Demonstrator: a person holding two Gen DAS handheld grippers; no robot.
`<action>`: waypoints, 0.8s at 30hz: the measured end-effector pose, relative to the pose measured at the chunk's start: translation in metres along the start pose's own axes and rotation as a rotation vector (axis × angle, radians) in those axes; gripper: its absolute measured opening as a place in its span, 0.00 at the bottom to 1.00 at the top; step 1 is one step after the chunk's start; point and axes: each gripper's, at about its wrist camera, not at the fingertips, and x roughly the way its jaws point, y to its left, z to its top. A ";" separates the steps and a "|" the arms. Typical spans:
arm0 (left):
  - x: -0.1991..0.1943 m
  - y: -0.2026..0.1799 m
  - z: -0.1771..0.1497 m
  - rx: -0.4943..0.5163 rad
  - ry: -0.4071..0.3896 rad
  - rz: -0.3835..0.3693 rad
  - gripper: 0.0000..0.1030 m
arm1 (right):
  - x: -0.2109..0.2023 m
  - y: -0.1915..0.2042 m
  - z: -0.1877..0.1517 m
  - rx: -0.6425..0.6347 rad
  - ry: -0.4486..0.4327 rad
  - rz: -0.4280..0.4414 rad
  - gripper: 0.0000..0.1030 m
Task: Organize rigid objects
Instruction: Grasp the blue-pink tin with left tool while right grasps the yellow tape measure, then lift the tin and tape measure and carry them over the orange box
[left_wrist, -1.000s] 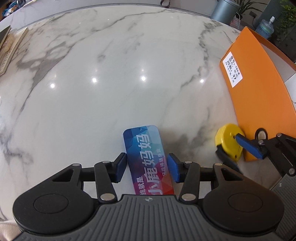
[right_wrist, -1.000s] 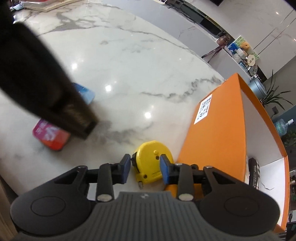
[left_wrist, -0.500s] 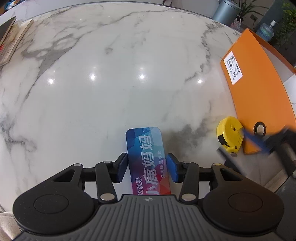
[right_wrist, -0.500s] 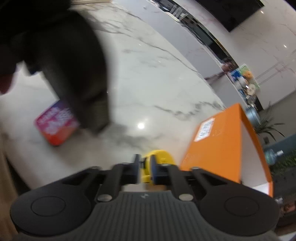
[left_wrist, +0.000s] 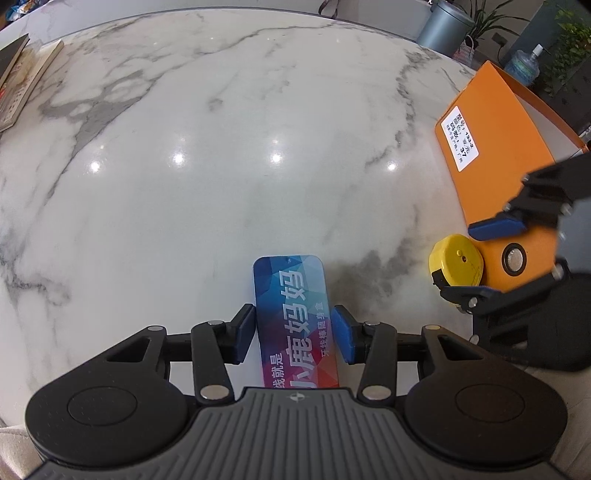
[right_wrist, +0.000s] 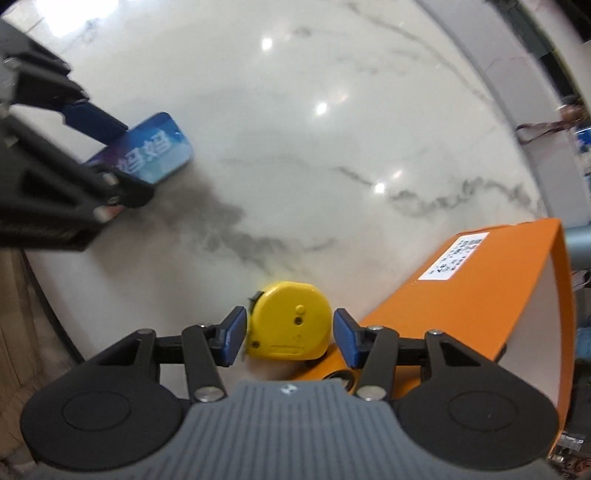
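So we've got the left hand-held gripper (left_wrist: 294, 334) straddling a flat blue-to-red tin (left_wrist: 295, 321) with white Chinese lettering, lying flat on the white marble desk (left_wrist: 221, 147). The blue pads (left_wrist: 245, 332) sit right up against the tin's long edges on both sides, close enough that we honestly can't tell if they're pinching it or just about touching. The tin's far end pokes out past the fingertips, and the near end runs under the gripper body. Over on the other side, our right hand-held gripper (right_wrist: 290, 339) is spread open around a yellow tape measure (right_wrist: 290, 325), with a visible gap between each pad and the yellow case, so nothing is gripped there. The tape measure is right beside the near corner of an orange box (right_wrist: 469, 295), which has a white printed label (right_wrist: 456, 254) on its side wall and a pale interior. From the left wrist view, we can see the right gripper's blue pad (left_wrist: 496, 227) above the tape measure, in front of the box wall, and a round metal-looking fitting (left_wrist: 513, 254) on the orange wall just beside the tape. Far off at the left edge of the desk there's a stack of books (left_wrist: 22, 77).
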 end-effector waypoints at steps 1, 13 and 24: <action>0.000 0.000 0.000 0.002 -0.001 -0.001 0.50 | 0.003 -0.003 0.004 -0.010 0.023 0.022 0.53; 0.000 0.000 0.000 0.006 -0.010 -0.011 0.50 | 0.013 -0.015 0.023 0.036 0.120 0.162 0.52; -0.006 0.014 0.000 -0.058 -0.044 -0.093 0.28 | -0.028 0.014 0.000 0.245 -0.075 0.189 0.52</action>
